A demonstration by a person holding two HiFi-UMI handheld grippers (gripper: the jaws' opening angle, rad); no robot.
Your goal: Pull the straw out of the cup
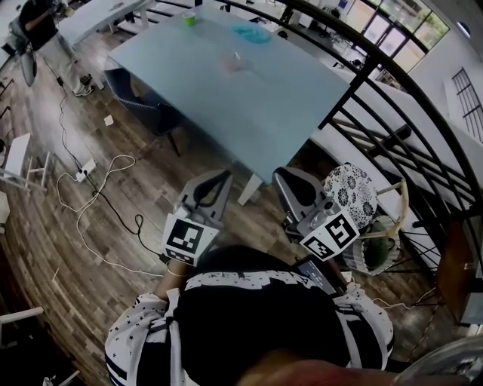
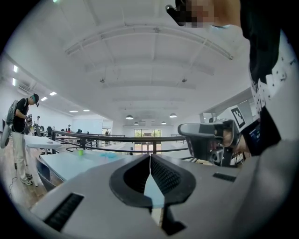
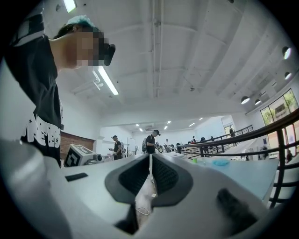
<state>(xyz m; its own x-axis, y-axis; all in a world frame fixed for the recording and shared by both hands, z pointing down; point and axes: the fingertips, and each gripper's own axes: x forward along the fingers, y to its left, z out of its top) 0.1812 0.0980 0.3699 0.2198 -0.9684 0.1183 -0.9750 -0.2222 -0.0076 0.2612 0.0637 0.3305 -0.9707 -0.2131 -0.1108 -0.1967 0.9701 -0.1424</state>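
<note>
A long, pale blue-grey worktop (image 1: pixel 287 113) is set on a wooden plank floor (image 1: pixel 53 249). A small clear cup (image 1: pixel 234 63) is stood upright near the worktop's middle. Toward the far end a turquoise dish (image 1: pixel 252 32) is laid, and a green cup (image 1: pixel 189 18) is placed at the far edge, apart from the dish. A white cable (image 1: pixel 121 160) and a power strip (image 1: pixel 84 172) are laid on the floor beside the worktop.

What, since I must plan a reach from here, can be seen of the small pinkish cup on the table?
The cup looks small, pinkish and translucent, standing upright near the middle of the pale blue-grey table. A thin bit at its top may be the straw; it is too small to tell. Only the table touches it. The left gripper and right gripper, both shut, are short of it.
</note>
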